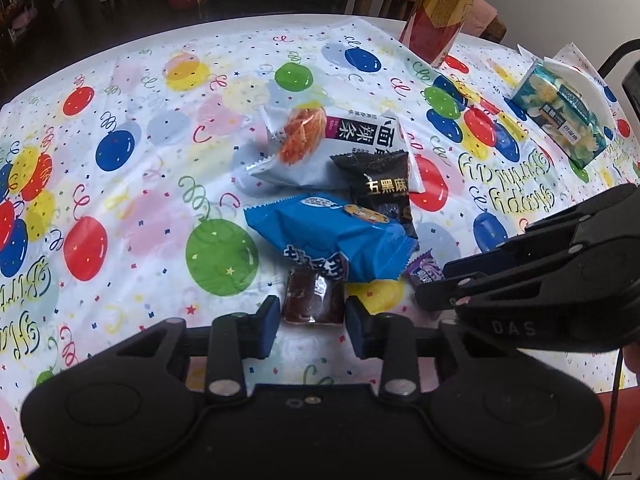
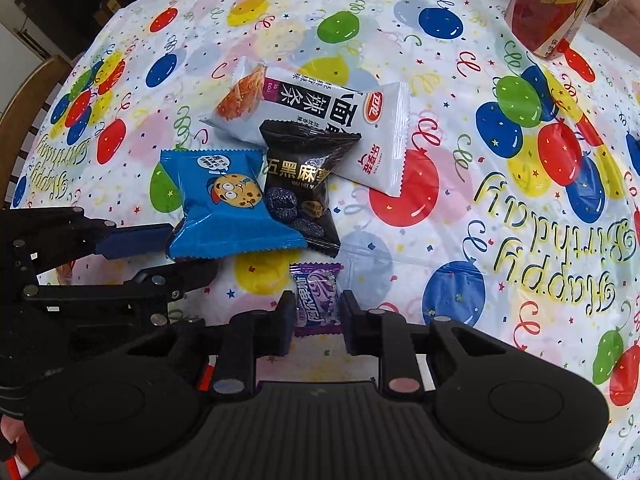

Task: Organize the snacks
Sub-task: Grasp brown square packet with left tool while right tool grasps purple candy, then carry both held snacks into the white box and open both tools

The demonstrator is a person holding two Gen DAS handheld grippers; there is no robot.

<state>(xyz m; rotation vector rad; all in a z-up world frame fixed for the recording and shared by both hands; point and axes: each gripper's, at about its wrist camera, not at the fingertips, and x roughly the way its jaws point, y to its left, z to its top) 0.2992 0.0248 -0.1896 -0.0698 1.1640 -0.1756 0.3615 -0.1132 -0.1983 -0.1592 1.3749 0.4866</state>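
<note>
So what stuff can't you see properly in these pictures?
- Bottle: top cut off by the frame edge in both views.
- White spicy-strip packet: middle hidden under the black packet.
- Brown candy: far end tucked under the blue cookie packet; wrapper text unreadable.
- Tissue pack: appears only in the left wrist view.

1. Cluster of snack packets near the middle of the table [image 1: 132, 184].
2. Noodle-stick packet [image 1: 320, 148] farthest back.
3. Sesame packet [image 1: 384, 196] overlapping its near edge.
4. Cookie packet [image 1: 332, 236] in front, left of the sesame packet.
5. Jelly piece [image 1: 314, 300] nearest, small candy [image 1: 426, 272] to its right.
6. Bottle [image 1: 444, 8] and tissue pack [image 1: 560, 116] far right, well apart.
</note>
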